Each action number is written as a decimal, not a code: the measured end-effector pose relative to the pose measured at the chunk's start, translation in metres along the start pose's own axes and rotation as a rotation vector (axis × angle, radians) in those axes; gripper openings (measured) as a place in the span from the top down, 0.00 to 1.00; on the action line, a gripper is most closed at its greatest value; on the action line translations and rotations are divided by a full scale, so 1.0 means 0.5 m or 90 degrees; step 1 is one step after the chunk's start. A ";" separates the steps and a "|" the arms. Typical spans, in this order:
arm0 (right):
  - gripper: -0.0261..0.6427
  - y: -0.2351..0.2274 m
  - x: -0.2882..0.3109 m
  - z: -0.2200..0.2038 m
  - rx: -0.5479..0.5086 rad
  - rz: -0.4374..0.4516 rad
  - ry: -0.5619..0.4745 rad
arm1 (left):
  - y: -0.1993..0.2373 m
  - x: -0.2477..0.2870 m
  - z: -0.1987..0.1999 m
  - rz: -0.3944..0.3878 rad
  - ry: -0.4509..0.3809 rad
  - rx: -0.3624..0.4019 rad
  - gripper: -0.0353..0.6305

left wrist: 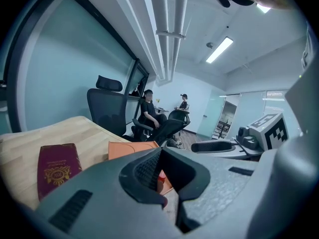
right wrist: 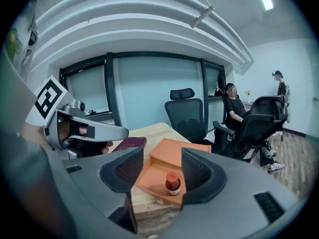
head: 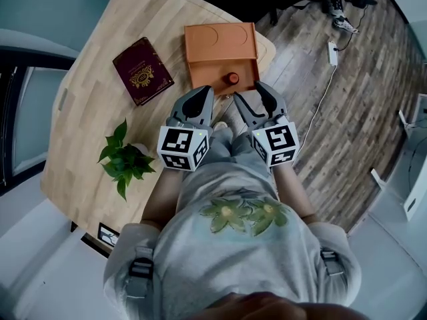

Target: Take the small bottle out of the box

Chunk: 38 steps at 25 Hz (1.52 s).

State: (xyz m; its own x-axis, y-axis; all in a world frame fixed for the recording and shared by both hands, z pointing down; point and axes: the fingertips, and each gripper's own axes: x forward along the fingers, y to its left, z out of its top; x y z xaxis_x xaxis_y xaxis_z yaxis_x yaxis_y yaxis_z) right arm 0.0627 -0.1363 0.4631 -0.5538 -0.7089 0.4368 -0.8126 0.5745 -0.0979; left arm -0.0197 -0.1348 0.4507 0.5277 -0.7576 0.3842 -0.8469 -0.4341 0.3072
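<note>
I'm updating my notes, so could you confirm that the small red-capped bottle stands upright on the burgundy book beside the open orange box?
Not quite: the small red-capped bottle stands upright inside the open orange box, not on the burgundy book beside it; the right gripper view shows this.

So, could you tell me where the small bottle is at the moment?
In the head view, the small bottle stands inside the open orange box, by its near wall and right of centre, just ahead of the open right gripper.
</note>
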 end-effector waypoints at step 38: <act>0.64 -0.035 0.173 -0.191 0.001 -0.018 0.163 | 0.052 -0.001 -0.036 0.015 0.025 -0.016 0.94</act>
State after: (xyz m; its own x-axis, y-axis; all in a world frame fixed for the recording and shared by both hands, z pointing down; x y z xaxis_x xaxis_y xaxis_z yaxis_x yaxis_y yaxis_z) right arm 0.0465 -0.1686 0.5879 -0.4674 -0.5976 0.6515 -0.8274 0.5552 -0.0843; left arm -0.0409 -0.1372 0.4742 0.5106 -0.7476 0.4247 -0.8572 -0.4039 0.3196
